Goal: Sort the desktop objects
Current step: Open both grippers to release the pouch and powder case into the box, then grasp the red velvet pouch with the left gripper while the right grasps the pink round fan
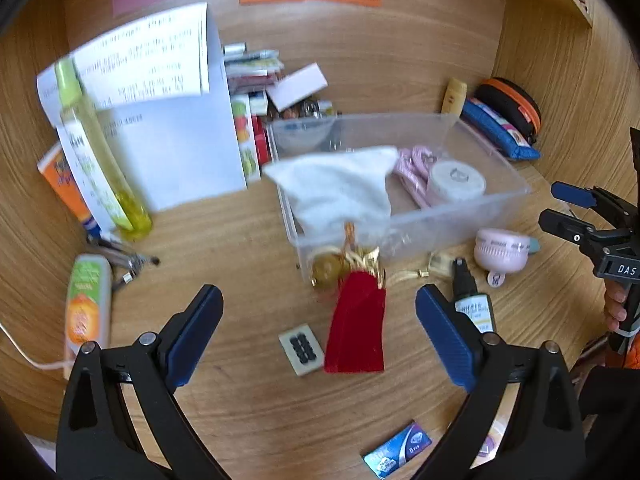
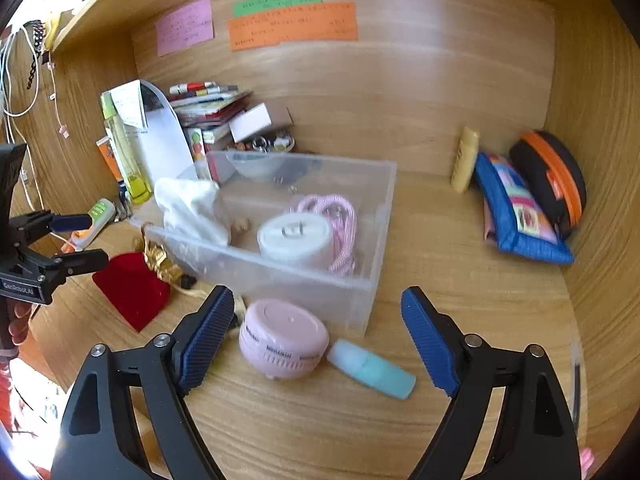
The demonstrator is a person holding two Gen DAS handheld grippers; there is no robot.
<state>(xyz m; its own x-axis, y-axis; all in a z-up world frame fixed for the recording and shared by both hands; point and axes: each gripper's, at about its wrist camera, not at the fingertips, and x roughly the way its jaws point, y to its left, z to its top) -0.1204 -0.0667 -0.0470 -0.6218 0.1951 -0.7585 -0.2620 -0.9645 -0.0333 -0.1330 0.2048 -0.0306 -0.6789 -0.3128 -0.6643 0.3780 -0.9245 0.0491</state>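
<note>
Left gripper (image 1: 319, 334) wide apart, empty, above the red velvet pouch (image 1: 356, 328) at lower centre: soft, light; pinch mid-body. Right gripper (image 2: 318, 336) apart, empty.

Wooden desk (image 2: 460, 240); wood back wall (image 2: 420, 92); daylight upper-left.

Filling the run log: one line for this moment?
left gripper: open, over red pouch | right gripper: open, over pink fan | bin: partly filled

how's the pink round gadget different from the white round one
The pink round gadget sits on the desk outside the clear bin; the white round gadget sits inside it, beside a pink cable. Pink has lettering around its side; white looks plain-sided. Both are squat and cylindrical.
</note>
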